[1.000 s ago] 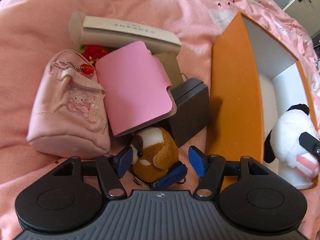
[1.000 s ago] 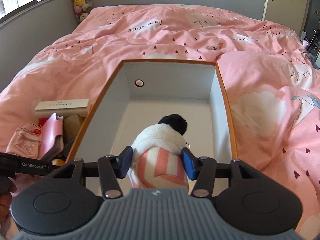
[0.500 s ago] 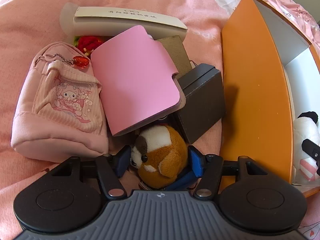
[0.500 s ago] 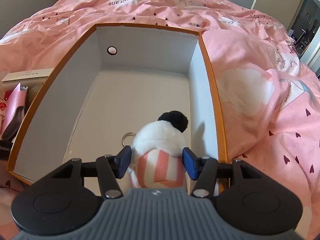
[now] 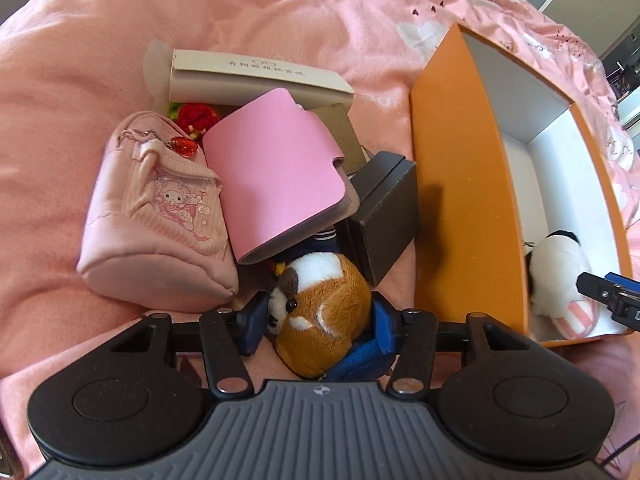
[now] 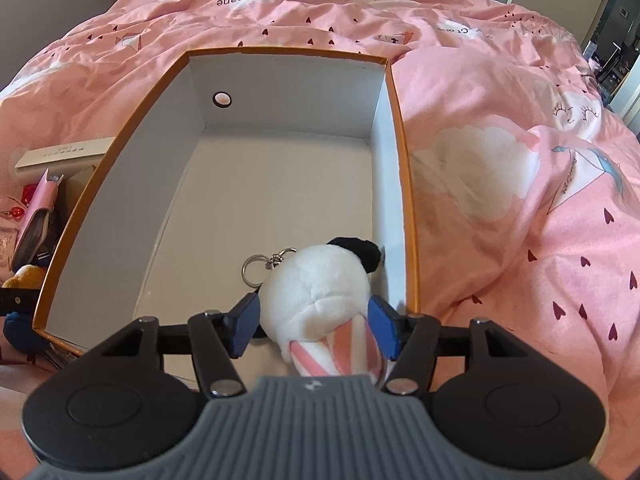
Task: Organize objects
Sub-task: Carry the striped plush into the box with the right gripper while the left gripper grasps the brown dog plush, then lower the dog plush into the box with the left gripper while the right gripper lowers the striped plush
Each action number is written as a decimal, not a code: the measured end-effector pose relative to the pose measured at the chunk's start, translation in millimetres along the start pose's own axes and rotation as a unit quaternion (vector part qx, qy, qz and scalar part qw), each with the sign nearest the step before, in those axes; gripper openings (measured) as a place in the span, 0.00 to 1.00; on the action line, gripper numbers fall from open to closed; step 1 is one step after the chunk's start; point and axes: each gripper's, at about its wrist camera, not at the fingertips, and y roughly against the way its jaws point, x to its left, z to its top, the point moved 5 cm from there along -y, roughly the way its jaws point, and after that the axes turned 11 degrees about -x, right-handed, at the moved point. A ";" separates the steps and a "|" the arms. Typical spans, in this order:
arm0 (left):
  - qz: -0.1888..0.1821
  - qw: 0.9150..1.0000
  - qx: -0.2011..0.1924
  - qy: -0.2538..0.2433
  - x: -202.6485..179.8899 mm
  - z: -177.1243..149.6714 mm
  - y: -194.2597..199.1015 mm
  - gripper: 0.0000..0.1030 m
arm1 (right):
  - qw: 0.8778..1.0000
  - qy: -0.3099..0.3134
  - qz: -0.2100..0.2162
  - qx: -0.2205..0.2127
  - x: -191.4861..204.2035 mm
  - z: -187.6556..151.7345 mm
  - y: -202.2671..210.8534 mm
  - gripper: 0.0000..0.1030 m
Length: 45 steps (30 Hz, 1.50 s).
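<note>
Left claw (image 5: 318, 316), lower centre of the left wrist view, pitched steeply downward: its jaws have just been closing, and both blue pads now press the flanks of a brown-and-white plush hamster keychain with a blue strap (image 5: 320, 312). The toy lies on the pink printed bed quilt (image 5: 60, 100), at the near edge of a pile.

Directly beyond the hamster, a pink leatherette card wallet (image 5: 276, 172) leans tilted over the pile. To its left sits a pale pink fabric pouch with a cartoon character print (image 5: 160, 216), carrying a red heart charm on a chain (image 5: 185, 147). To the wallet's right stands a dark grey cardboard box (image 5: 386, 216), just beside the outer wall of an orange cardboard box with white interior (image 5: 460, 184). Farther back, a red crocheted item (image 5: 196, 118) and a long beige carton (image 5: 256, 76); the carton's printed line is too small to read.

Right claw (image 6: 314, 324), lower centre of the right wrist view, angled down over the near right corner of the orange box (image 6: 408, 216): its jaws have just been opening. A white plush toy with black ear and pink-striped part (image 6: 320, 292) rests on the box floor between the pads; a gap shows at the left pad, so there is no grip. Its metal key ring (image 6: 254, 272) lies flat alongside.

The quilt beyond reads "Papercrane".
</note>
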 end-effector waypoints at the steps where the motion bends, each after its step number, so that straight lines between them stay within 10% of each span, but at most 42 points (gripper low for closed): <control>1: -0.003 1.000 -0.003 0.001 0.0 0.6 4.5 0.59 | 1.000 0.003 0.002 -0.003 0.0 0.7 1.8 0.60; 15: -0.077 0.993 -0.083 -0.018 -39.3 30.8 55.9 0.58 | 0.998 0.022 0.018 -0.048 4.0 13.1 26.2 0.58; 23: -0.133 0.977 -0.155 -0.060 -77.7 62.2 87.7 0.58 | 0.997 0.047 0.034 -0.053 0.2 21.2 32.5 0.37; 37: -0.186 0.973 -0.043 -0.127 -158.2 45.1 -10.3 0.58 | 0.985 0.131 0.074 0.083 -5.8 8.7 3.6 0.15; 45: -0.161 0.978 -0.021 -0.131 -162.4 35.3 -45.7 0.58 | 0.980 0.034 0.110 0.162 -10.8 -4.9 -23.4 0.09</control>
